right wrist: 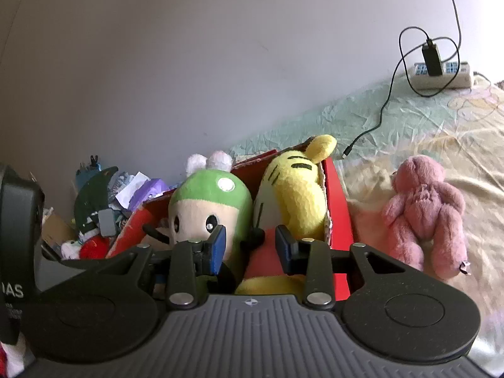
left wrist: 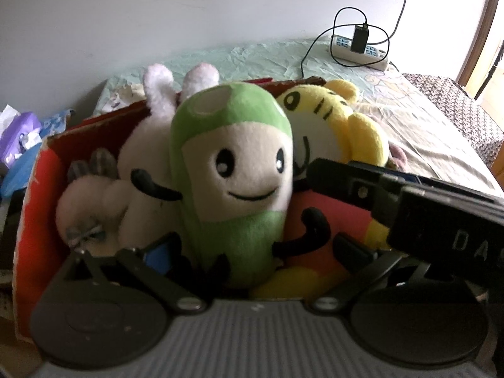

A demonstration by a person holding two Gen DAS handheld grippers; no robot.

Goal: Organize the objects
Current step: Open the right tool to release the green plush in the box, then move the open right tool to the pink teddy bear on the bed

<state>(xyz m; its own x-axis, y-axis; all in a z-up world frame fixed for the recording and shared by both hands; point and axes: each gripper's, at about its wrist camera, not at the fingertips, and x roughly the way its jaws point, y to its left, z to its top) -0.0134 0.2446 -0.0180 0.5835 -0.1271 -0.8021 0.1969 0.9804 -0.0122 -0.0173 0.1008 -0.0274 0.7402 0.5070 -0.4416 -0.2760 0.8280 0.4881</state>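
Looking down my left gripper (left wrist: 256, 245), I find its jaws spread as wide as they go, one finger on either side of the green and cream plush (left wrist: 233, 176). The pads stand clear of the fabric; nothing is clamped. That plush stands upright in the red cardboard box (left wrist: 31, 195), wedged between the white rabbit plush (left wrist: 138, 170) on its left and the yellow tiger plush (left wrist: 330, 119) on its right. The rabbit's ears rise above the box's back wall. The tiger leans against the box's right side, its orange body low in the box. The black body of my other tool crosses the right of this view, in front of the tiger.

My right gripper (right wrist: 249, 245) has its blue-padded fingers (right wrist: 217, 245) drawn fairly close together, with a gap between them. They sit just in front of the box, level with the seam between the green plush and the tiger. I see no object pinched between the pads.

Outside the box, a pink bear plush (right wrist: 428, 214) lies on the bedsheet (right wrist: 409, 145) to the right, well apart from the others. A power strip (right wrist: 441, 75) with a black charger and cable rests near the wall. Clutter, including a purple tissue pack (left wrist: 19, 138), is piled left of the box.
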